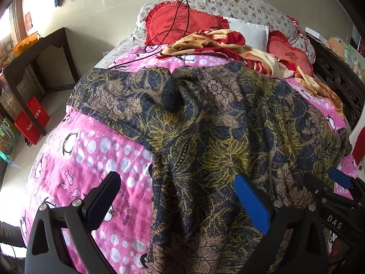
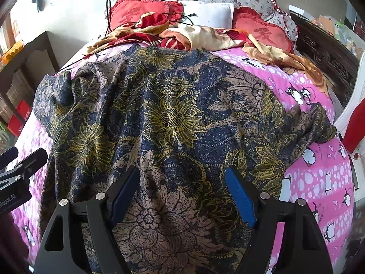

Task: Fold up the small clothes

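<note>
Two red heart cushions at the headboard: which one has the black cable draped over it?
The left red heart cushion: the black cable loops across it. The right red heart cushion has none.

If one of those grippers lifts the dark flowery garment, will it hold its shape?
Probably not. The flowery garment lies in soft wrinkles, so it likely droops. It looks thin, so probably light. Pushed, it would likely bunch on the pink blanket.

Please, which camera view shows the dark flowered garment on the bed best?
The right wrist view shows the flowered garment best: nearly all of it is in frame, spread over the pink blanket, with both side edges visible. The left wrist view shows the garment off-centre; its right part is hidden behind the right claw.
</note>
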### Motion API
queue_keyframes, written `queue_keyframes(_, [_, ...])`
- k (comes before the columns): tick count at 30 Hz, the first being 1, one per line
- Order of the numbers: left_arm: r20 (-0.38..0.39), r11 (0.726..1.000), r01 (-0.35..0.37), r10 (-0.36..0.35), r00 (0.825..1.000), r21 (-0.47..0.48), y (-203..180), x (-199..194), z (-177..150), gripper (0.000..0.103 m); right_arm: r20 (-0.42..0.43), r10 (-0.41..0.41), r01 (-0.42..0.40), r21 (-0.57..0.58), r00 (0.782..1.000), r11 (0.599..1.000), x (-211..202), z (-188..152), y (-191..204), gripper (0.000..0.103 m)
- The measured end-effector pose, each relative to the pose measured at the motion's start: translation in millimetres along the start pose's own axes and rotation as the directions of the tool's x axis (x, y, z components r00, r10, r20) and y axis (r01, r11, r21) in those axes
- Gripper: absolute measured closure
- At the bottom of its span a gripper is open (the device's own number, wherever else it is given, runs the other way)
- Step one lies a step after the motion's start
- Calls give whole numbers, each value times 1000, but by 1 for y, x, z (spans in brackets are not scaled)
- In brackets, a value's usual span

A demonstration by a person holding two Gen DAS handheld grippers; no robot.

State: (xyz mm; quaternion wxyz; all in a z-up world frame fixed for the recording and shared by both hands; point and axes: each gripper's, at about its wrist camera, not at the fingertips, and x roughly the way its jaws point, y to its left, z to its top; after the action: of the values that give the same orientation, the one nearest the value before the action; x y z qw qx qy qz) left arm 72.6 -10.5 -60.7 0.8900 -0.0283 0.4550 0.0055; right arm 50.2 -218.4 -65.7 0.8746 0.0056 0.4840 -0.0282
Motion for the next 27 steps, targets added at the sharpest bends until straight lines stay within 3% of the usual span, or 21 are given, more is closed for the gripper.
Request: queue_keyframes(27, [-3,1000,0,0,1000,-6,1,3,2,1,-9,6,-6,11,1000,1000,7,1,2,31])
